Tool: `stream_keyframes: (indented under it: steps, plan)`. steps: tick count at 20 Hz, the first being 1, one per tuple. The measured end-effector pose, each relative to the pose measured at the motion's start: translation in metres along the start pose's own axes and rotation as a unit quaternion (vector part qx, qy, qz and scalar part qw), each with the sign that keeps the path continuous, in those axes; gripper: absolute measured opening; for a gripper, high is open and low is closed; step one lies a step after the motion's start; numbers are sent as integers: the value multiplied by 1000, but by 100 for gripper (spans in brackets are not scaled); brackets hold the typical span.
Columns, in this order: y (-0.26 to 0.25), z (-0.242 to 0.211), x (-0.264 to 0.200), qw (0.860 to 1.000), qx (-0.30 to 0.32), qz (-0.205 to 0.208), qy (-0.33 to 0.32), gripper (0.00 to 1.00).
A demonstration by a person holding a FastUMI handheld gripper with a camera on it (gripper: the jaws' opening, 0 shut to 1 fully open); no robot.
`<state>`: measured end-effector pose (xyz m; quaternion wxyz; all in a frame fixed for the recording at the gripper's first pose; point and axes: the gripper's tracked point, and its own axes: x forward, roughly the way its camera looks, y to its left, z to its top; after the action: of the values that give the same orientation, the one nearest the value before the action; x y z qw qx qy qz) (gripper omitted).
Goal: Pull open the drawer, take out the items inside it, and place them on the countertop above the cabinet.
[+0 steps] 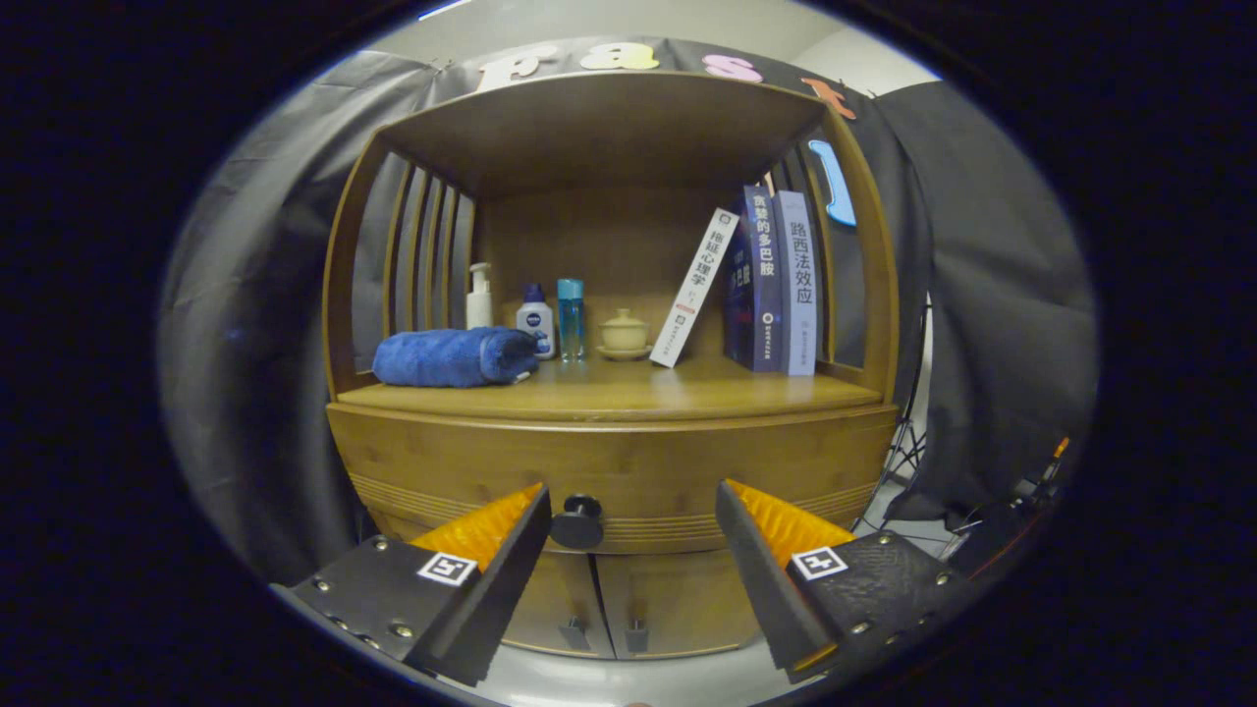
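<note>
A wooden cabinet stands ahead of me. Its drawer (628, 471) is shut, with a dark round knob (577, 521) on its front. My gripper (631, 503) is open, a short way in front of the drawer; the knob sits just inside my left finger (491, 525), and my right finger (776, 525) is well off to the knob's right. Nothing is held. The countertop (628, 391) above the drawer shows bare wood along its front. What lies inside the drawer is hidden.
On the countertop lie a rolled blue towel (454, 356), three small bottles (535, 324), a lidded cup on a saucer (624, 334), a leaning white book (695, 288) and upright books (776, 280). Two lower doors (628, 609) sit under the drawer. Black cloth flanks the cabinet.
</note>
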<state>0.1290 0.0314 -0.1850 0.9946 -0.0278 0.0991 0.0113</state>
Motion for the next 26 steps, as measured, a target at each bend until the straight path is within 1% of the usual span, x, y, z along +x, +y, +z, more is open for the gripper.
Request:
stream_keyframes:
  steps: [3, 6, 7, 8, 10, 11, 12, 13, 14, 15, 17, 18, 21, 26]
  plan:
    - [10, -17, 24, 1000, -13, 7, 16, 100]
    - [25, -45, 43, 999, -4, 14, 48, 100]
    - [32, -51, 44, 998, 8, 29, 58, 90]
    - [39, -56, 41, 997, 10, 34, 67, 79]
    - [38, -59, 49, 998, -15, 19, 57, 58]
    - [39, -59, 53, 998, -18, 17, 59, 58]
    - [40, -57, 45, 998, -14, 15, 62, 53]
    - [42, -58, 52, 999, 2, 14, 52, 48]
    - [40, -60, 50, 998, 0, 11, 60, 43]
    - [39, -58, 52, 998, -5, 8, 55, 43]
    - [39, -57, 56, 999, -12, 1, 47, 36]
    - [39, -58, 54, 999, -12, 0, 45, 36]
    - [39, -58, 51, 999, 20, -3, 42, 36]
    - [34, -61, 34, 999, 19, -11, 44, 36]
